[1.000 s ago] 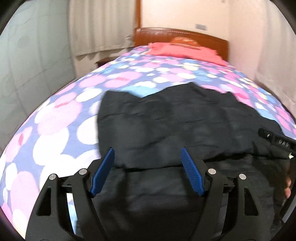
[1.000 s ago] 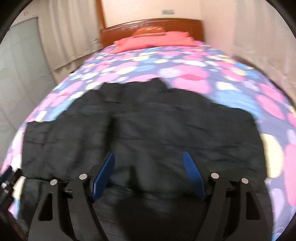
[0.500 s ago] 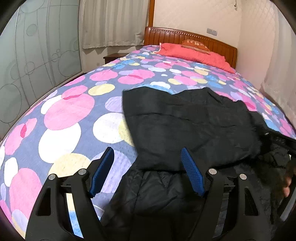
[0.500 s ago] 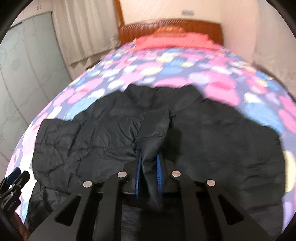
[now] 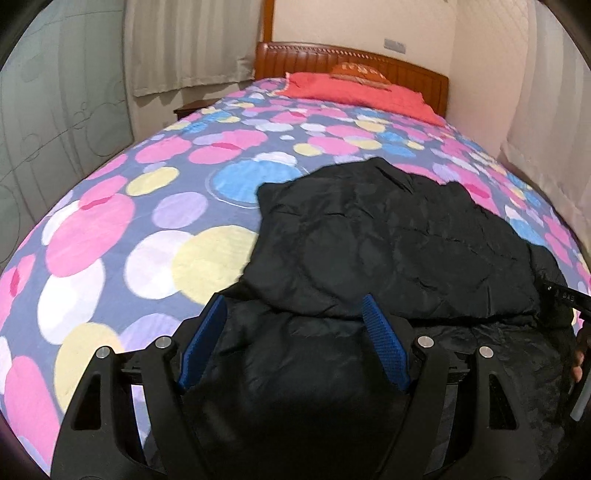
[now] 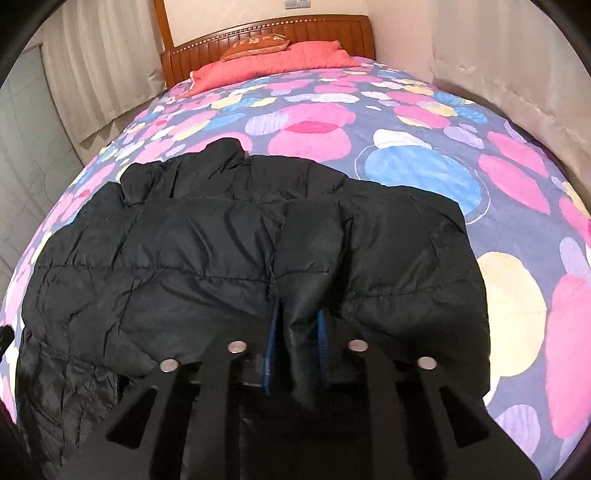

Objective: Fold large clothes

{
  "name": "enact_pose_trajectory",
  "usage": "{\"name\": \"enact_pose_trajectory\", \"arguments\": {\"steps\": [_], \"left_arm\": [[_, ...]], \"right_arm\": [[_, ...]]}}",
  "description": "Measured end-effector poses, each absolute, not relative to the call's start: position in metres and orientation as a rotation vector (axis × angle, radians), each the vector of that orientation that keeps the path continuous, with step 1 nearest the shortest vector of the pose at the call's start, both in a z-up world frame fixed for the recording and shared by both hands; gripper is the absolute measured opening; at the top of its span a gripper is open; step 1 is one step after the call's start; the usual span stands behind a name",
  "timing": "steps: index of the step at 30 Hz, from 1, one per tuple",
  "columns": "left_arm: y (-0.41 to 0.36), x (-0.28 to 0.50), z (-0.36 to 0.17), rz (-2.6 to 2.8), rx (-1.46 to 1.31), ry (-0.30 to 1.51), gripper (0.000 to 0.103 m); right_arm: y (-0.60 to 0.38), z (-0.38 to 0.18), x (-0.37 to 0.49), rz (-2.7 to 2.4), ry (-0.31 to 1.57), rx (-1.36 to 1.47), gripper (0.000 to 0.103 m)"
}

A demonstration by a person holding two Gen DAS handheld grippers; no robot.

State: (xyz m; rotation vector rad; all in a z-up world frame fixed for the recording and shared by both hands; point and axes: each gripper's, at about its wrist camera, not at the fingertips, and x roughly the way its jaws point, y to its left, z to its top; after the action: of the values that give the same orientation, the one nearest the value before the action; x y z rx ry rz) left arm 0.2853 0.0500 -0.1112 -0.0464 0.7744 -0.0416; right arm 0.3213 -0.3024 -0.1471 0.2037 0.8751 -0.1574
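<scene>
A large black puffer jacket (image 5: pixel 388 251) lies partly folded on the bed; it also shows in the right wrist view (image 6: pixel 192 266). My left gripper (image 5: pixel 295 317) is open, its blue pads on either side of the jacket's near lower part. My right gripper (image 6: pixel 297 325) is shut on a raised fold of the jacket (image 6: pixel 310 251) near its middle. The right gripper's body (image 5: pixel 565 295) shows at the right edge of the left wrist view.
The bed has a spotted pink, blue and yellow cover (image 5: pixel 155 229), also in the right wrist view (image 6: pixel 417 166). A red pillow (image 5: pixel 354 92) and a wooden headboard (image 6: pixel 273 33) are at the far end. Curtains and walls flank both sides.
My right gripper closed on a fold of the jacket and now holds it. My left gripper stayed open and shifted over the jacket's near left part.
</scene>
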Motion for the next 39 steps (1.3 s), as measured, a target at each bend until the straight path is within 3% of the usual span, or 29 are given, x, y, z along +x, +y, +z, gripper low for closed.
{"name": "enact_pose_trajectory", "arguments": {"steps": [4, 5, 14, 17, 28, 33, 39], "left_arm": [[0.044, 0.307, -0.111, -0.040, -0.053, 0.780, 0.076], [0.043, 0.312, -0.110, -0.037, -0.053, 0.776, 0.076], [0.024, 0.390, -0.139, 0.043, 0.042, 0.849, 0.076], [0.024, 0.401, -0.158, 0.049, 0.065, 0.898, 0.082], [0.011, 0.349, -0.123, -0.035, -0.052, 0.810, 0.081], [-0.028, 0.357, -0.161, -0.102, 0.102, 0.909, 0.081], [-0.008, 0.345, -0.136, -0.128, 0.015, 0.842, 0.081]], "right_arm": [[-0.295, -0.115, 0.311, -0.234, 0.782, 0.171, 0.051], [-0.294, -0.109, 0.311, -0.247, 0.759, 0.165, 0.052], [-0.247, -0.137, 0.377, -0.089, 0.791, 0.111, 0.052], [-0.239, -0.166, 0.393, -0.084, 0.871, 0.072, 0.053], [-0.218, -0.133, 0.350, -0.065, 0.793, 0.114, 0.053], [-0.197, -0.170, 0.356, -0.058, 0.878, 0.022, 0.053], [-0.224, -0.142, 0.338, -0.057, 0.838, 0.087, 0.053]]}}
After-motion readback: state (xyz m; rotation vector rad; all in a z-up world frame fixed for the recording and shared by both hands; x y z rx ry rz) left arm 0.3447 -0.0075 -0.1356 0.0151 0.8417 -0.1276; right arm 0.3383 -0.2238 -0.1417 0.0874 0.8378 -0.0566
